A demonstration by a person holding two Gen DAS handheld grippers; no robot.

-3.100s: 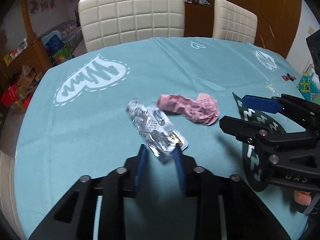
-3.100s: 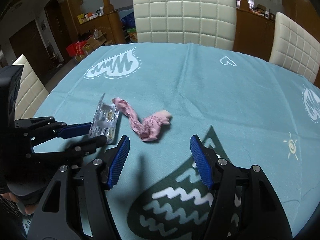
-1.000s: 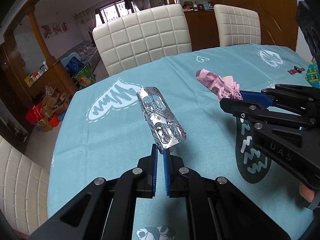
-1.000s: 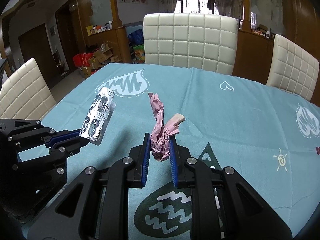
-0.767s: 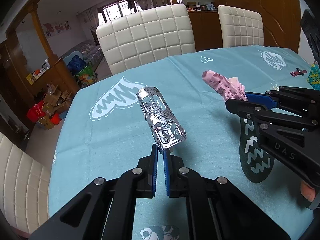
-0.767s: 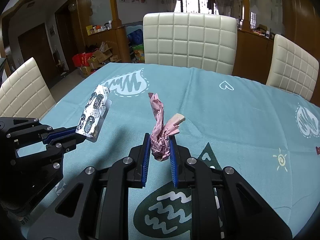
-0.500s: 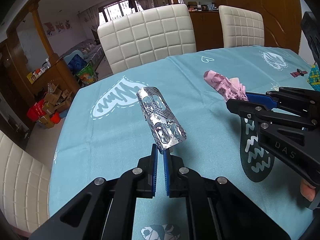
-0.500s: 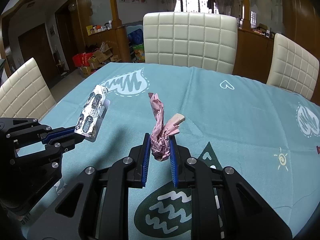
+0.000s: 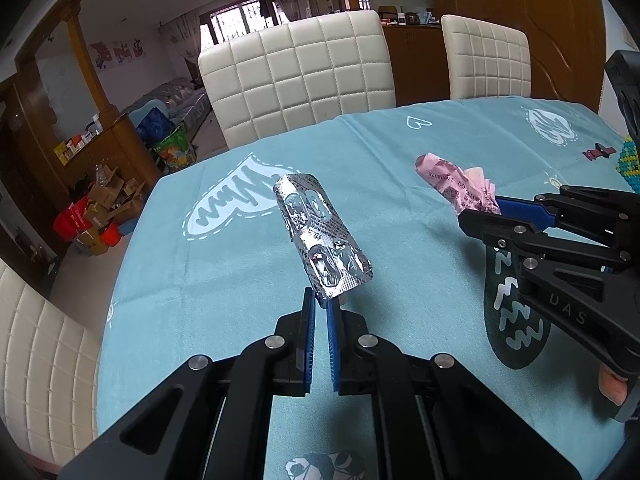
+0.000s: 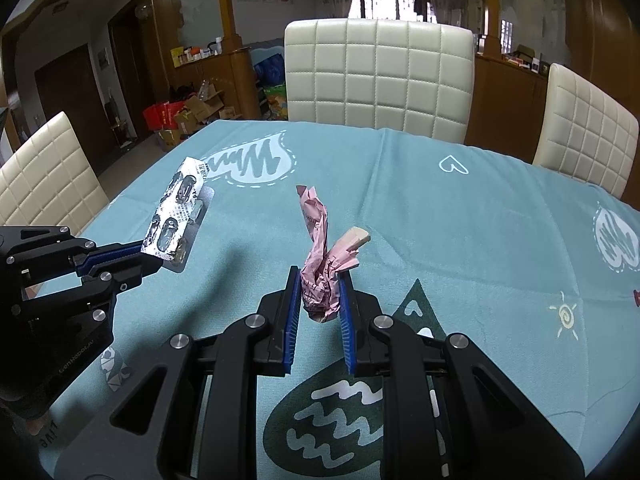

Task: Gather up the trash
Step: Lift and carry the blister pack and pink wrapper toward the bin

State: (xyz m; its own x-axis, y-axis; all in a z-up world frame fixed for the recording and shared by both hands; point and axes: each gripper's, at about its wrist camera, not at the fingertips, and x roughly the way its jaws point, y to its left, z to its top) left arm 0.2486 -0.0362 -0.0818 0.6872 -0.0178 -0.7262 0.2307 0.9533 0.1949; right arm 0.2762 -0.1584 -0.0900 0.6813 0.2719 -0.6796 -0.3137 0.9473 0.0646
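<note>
the left gripper [image 9: 321,304] has its jaws nearly together, pinching the lower corner of a silver blister pack [image 9: 322,240] held up above the teal tablecloth [image 9: 224,264]; print on the foil is too small to read. the right gripper [image 10: 319,300] clamps a crumpled pink paper [image 10: 320,276] at a narrow gap, also lifted off the tablecloth, to the right of the blister pack; the paper's printed digits are creased and unclear. "das" shows on the right gripper's body in the left wrist view. a fingertip [image 9: 612,388] peeks out at the frame edge, the rest of the hand cut off.
</note>
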